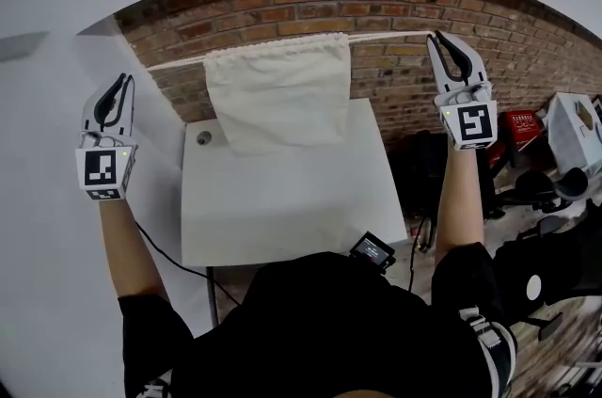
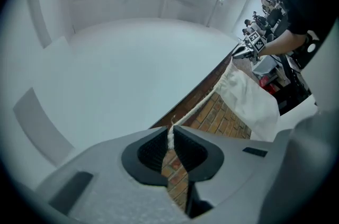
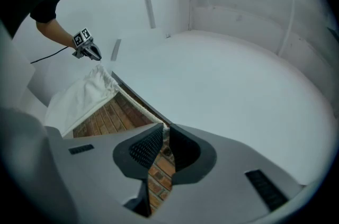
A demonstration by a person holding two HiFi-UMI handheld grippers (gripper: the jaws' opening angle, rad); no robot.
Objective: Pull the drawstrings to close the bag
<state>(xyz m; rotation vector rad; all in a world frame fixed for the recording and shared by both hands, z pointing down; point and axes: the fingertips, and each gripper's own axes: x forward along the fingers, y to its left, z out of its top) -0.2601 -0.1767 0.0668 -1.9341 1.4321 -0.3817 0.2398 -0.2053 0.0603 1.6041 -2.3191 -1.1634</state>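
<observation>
A cream cloth bag (image 1: 277,95) hangs in front of the brick wall, its mouth gathered at the top and its lower edge over the back of the white table (image 1: 282,208). A white drawstring (image 1: 174,62) runs taut from the bag's left corner to my left gripper (image 1: 127,78), which is shut on the cord's end (image 2: 170,135). The other drawstring (image 1: 390,35) stretches right to my right gripper (image 1: 435,36), shut on that cord (image 3: 162,132). Both grippers are held far apart, at about the height of the bag's mouth. The bag (image 2: 246,98) (image 3: 79,101) shows in both gripper views.
A brick wall (image 1: 395,57) stands behind the table. A small round fitting (image 1: 203,138) sits at the table's back left corner and a black device (image 1: 372,250) at its front edge. Boxes, chairs and other clutter (image 1: 555,161) fill the floor at right. A cable (image 1: 165,255) trails at left.
</observation>
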